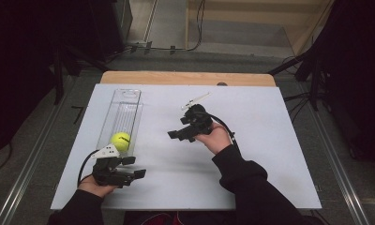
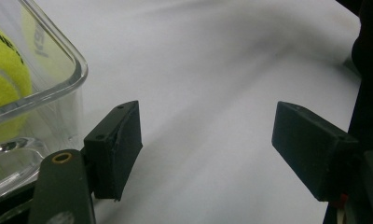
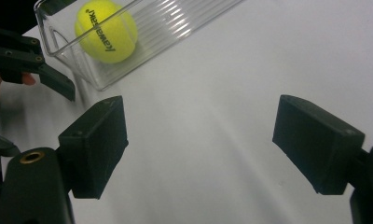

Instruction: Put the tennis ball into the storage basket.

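1. The right gripper (image 1: pixel 173 135) is hovering over the white table (image 1: pixel 270 140) with its jaws spread apart and nothing between them; the tennis ball (image 3: pixel 106 31) is sitting ahead of it and off to its left, inside the near end of the clear tray (image 3: pixel 175 28).
2. The left gripper (image 1: pixel 141 174) is resting low, just beside the tray's near corner, jaws likewise released and empty, with the ball just past its left jaw behind the clear wall (image 2: pixel 58 79).
3. If the right gripper is going in for the ball, its jaws are looking too narrowly spread for it; pads landing on the ball's top rather than its sides would be pushing it away down the ribbed tray floor.
4. The tray walls are standing close to the ball, so a jaw coming in at an angle would be catching the rim and shoving or tipping the light tray.
5. The two grippers are working near the same corner; a reach across would be risking a knock against the left gripper's jaw.
6. The felt ball is giving under pressure, so a shallow pinch would be letting it squirt out.
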`<state>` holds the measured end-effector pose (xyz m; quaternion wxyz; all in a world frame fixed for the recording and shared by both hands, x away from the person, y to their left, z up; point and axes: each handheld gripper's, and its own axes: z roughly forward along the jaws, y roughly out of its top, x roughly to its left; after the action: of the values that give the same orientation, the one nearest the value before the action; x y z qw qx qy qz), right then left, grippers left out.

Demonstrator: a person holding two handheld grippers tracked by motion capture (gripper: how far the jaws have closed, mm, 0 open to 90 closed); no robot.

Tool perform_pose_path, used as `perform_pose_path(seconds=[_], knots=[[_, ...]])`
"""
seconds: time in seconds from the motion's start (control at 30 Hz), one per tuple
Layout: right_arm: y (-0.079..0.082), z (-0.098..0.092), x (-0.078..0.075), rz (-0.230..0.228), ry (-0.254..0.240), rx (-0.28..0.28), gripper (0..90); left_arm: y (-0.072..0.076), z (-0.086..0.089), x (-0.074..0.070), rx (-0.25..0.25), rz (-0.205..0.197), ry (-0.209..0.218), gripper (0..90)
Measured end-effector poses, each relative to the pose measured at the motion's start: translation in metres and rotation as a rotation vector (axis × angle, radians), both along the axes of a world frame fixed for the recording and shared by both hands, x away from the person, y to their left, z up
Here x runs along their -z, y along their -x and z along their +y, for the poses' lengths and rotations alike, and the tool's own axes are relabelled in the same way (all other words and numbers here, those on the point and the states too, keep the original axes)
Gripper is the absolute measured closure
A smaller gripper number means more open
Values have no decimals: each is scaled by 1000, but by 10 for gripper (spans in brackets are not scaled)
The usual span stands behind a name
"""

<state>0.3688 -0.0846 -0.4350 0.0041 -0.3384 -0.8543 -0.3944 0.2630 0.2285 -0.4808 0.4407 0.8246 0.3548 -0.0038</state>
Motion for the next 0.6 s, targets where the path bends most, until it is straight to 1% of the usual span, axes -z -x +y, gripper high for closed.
perform_pose_path(seconds=[0.13, 0.27, 0.33, 0.43, 0.47, 0.6], knots=[[6, -10, 3, 1, 11, 3, 158, 0, 0, 0, 5, -1, -3, 245], [10, -22, 5, 2, -7, 7, 158, 0, 0, 0, 5, -1, -3, 246], [13, -28, 6, -5, -5, 12, 158, 0, 0, 0, 4, 0, 1, 245], [16, -36, 7, -9, -18, 26, 158, 0, -1, 0, 4, -2, 1, 245], [17, -38, 7, -14, -19, 22, 159, 0, -1, 0, 3, -2, 0, 246], [23, -46, 9, -27, -13, 30, 158, 0, 0, 0, 3, -2, 3, 246]])
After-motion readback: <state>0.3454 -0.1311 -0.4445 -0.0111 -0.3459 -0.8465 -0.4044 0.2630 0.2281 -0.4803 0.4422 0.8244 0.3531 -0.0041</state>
